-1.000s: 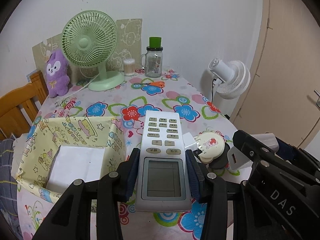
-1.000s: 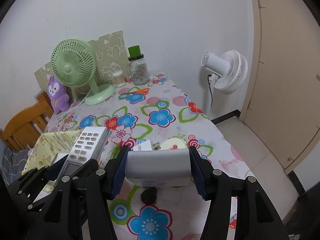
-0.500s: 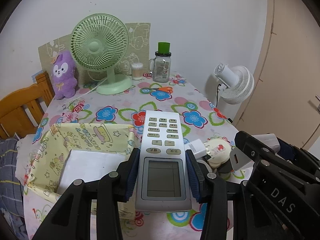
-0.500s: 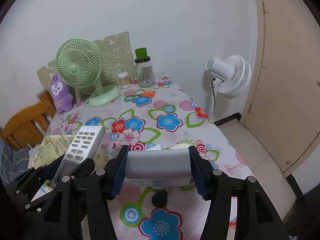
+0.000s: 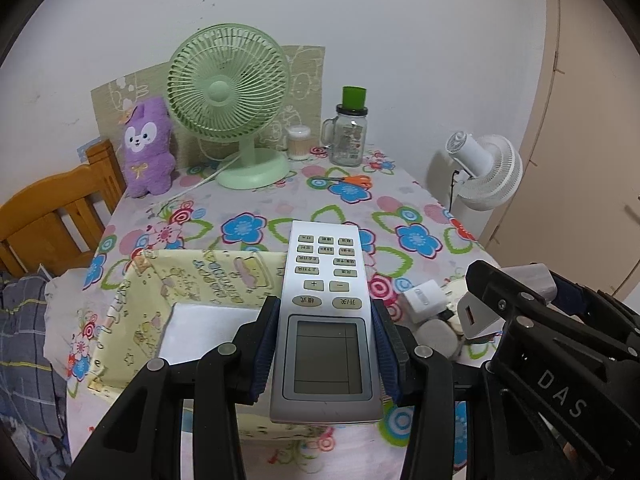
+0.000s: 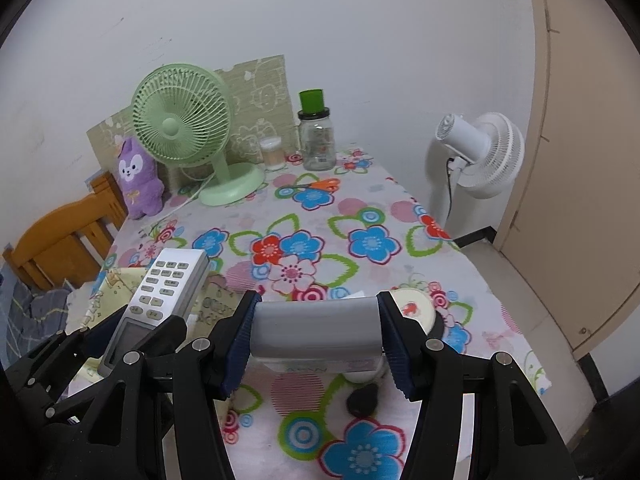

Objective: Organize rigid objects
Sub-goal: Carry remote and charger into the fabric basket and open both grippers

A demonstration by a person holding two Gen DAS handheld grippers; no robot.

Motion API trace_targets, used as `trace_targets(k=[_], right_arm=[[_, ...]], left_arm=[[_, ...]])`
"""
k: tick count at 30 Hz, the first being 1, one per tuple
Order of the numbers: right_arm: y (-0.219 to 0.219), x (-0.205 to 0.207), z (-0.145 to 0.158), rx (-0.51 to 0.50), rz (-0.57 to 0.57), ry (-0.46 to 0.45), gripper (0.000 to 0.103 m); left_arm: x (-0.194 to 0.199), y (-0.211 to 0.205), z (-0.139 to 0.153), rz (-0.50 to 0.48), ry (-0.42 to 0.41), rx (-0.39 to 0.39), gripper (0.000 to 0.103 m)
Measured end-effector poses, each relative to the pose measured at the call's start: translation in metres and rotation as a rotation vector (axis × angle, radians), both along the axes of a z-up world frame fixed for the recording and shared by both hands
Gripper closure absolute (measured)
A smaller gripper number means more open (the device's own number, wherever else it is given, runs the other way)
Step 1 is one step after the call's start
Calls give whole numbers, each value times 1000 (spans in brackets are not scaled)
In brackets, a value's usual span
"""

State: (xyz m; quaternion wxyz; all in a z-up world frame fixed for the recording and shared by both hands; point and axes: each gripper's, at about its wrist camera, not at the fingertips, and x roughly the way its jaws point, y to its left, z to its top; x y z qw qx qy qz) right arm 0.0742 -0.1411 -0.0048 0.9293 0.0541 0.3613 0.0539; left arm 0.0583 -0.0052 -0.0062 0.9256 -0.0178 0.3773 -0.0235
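Left hand-held gripper (image 5: 326, 354) pinches a flat grey-white plastic remote (image 5: 326, 320), rubber keys and LCD, above the yellow printed fabric bin (image 5: 132, 312) at the desk (image 6: 320, 216) left edge. Right hand-held gripper (image 6: 316, 340) clamps a smooth grey rounded block (image 6: 316, 330), possibly a charger.

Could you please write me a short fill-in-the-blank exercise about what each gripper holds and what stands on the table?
1. The left gripper has its jaws closed on a white ____ with rows of buttons and a screen.
2. The right gripper has its jaws closed on a plain ____ block.
3. The desk fan at the back of the table is ____ in colour.
4. Beside that fan sits a ____ plush toy.

Missing words: remote control; grey; green; purple.
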Motion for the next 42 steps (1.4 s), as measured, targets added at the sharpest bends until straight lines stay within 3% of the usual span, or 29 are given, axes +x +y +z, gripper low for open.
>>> trace_targets(k=[24,42], right_arm=[[85,21,-9,-23,75,49,42],[141,43,-28,-57,123,96,42]], left_arm=[[11,69,-11,26,46,18,57],[27,112,-38,50,107,64,57]])
